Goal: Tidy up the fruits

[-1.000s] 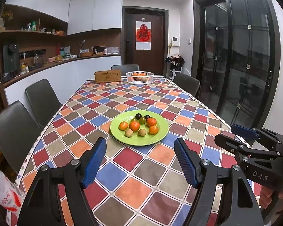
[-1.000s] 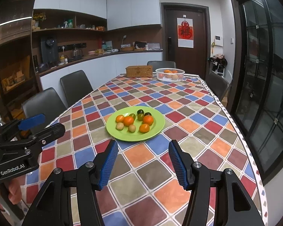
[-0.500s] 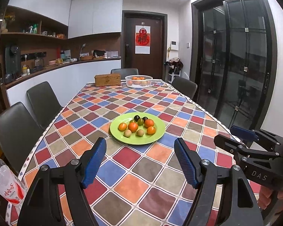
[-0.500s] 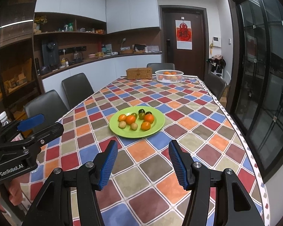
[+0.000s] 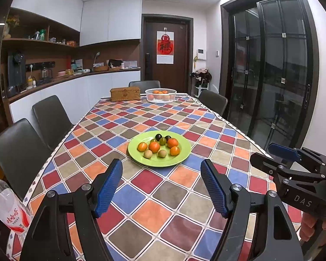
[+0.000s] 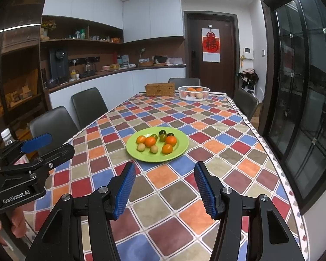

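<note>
A green plate [image 5: 180, 155] [image 6: 180, 151] sits mid-table with several small fruits: orange ones [image 5: 154, 147] [image 6: 150, 141], tan ones [image 5: 148, 154] and dark green ones [image 5: 162, 141]. A white basket [image 5: 160, 95] [image 6: 193, 93] with oranges stands at the far end. My left gripper [image 5: 162, 186] is open and empty, above the tablecloth short of the plate. My right gripper [image 6: 165, 190] is open and empty, likewise short of the plate. Each gripper shows at the edge of the other's view [image 5: 293, 174] [image 6: 30, 163].
A wicker box [image 5: 125, 94] stands beside the basket. Dark chairs [image 5: 51, 117] line the table's left side, others stand at the far end and right. A plastic bottle [image 5: 8, 206] sits at the near left corner. Glass doors are on the right.
Both grippers have pulled back and risen a little, so the plate looks smaller and farther. Both stay open.
</note>
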